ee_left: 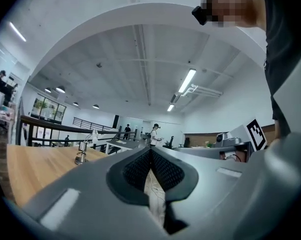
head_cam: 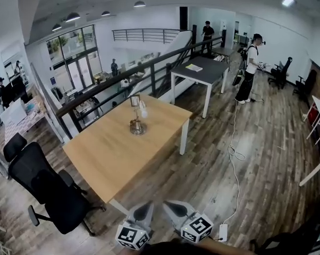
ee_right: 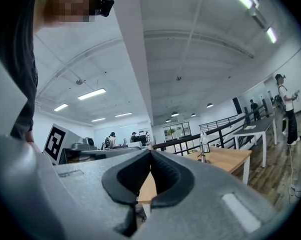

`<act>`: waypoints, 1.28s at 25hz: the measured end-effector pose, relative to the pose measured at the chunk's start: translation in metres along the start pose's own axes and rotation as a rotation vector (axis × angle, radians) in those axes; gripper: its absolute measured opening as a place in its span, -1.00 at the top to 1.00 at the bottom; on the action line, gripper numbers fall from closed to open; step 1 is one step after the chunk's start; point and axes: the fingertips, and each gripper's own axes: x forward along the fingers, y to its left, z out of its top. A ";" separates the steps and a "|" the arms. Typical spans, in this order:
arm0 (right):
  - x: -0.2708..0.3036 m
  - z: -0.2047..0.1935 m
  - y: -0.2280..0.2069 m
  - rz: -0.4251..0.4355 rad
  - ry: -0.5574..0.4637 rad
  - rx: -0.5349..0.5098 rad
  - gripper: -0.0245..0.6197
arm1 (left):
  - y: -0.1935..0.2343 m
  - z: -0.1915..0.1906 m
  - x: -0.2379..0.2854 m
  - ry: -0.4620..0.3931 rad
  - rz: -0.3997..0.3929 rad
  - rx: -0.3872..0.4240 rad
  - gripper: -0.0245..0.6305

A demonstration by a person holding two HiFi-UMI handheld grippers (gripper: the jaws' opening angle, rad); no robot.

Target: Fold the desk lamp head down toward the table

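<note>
A small desk lamp (head_cam: 137,122) stands upright on the far half of a light wooden table (head_cam: 112,155), its white head (head_cam: 143,109) raised. Both grippers sit at the bottom of the head view, off the table's near corner and well short of the lamp. My left gripper (head_cam: 143,210) is shut with nothing in it, and so is my right gripper (head_cam: 175,208). The left gripper view has the lamp (ee_left: 82,153) far off at the left, beyond its shut tips (ee_left: 150,150). In the right gripper view the lamp (ee_right: 204,145) is far off at the right, past the shut tips (ee_right: 150,152).
A black office chair (head_cam: 48,187) stands at the table's left side. Beyond the table are a dark railing (head_cam: 123,78) and a grey table (head_cam: 202,70) with a person (head_cam: 250,68) standing beside it. A white cable (head_cam: 233,153) trails over the wooden floor to a power strip (head_cam: 222,231).
</note>
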 end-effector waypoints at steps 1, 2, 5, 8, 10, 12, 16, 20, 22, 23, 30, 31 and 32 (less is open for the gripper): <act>-0.006 0.000 -0.008 -0.019 -0.005 0.005 0.91 | -0.007 -0.007 0.008 0.011 -0.022 -0.003 0.92; -0.013 0.000 -0.017 -0.041 -0.011 0.012 0.91 | -0.014 -0.012 0.016 0.022 -0.044 -0.007 0.92; -0.029 0.006 -0.046 -0.105 -0.029 0.009 0.91 | -0.032 -0.016 0.043 0.033 -0.102 0.000 0.92; -0.040 0.011 -0.065 -0.145 -0.039 0.011 0.91 | -0.042 -0.015 0.063 0.032 -0.136 0.008 0.92; -0.041 0.013 -0.074 -0.161 -0.042 0.014 0.91 | -0.044 -0.017 0.073 0.041 -0.154 -0.001 0.92; -0.039 0.013 -0.079 -0.165 -0.038 0.010 0.91 | -0.043 -0.019 0.082 0.044 -0.166 -0.006 0.92; -0.026 0.010 -0.093 -0.162 -0.021 0.008 0.91 | -0.034 -0.022 0.101 0.043 -0.183 -0.023 0.92; -0.011 0.011 -0.112 -0.167 -0.003 0.009 0.91 | -0.020 -0.021 0.122 0.035 -0.190 -0.032 0.92; 0.001 0.010 -0.119 -0.168 0.002 0.008 0.91 | -0.007 -0.021 0.130 0.032 -0.188 -0.036 0.92; 0.010 0.009 -0.123 -0.167 0.005 0.009 0.91 | 0.000 -0.021 0.134 0.033 -0.190 -0.039 0.92; 0.086 0.013 -0.148 -0.149 0.018 0.007 0.91 | 0.058 -0.007 0.169 0.027 -0.224 -0.018 0.92; 0.097 0.015 -0.151 -0.150 0.016 0.008 0.91 | 0.070 -0.004 0.174 0.027 -0.222 -0.017 0.92; 0.108 0.018 -0.154 -0.151 0.014 0.006 0.91 | 0.082 -0.001 0.178 0.028 -0.220 -0.018 0.92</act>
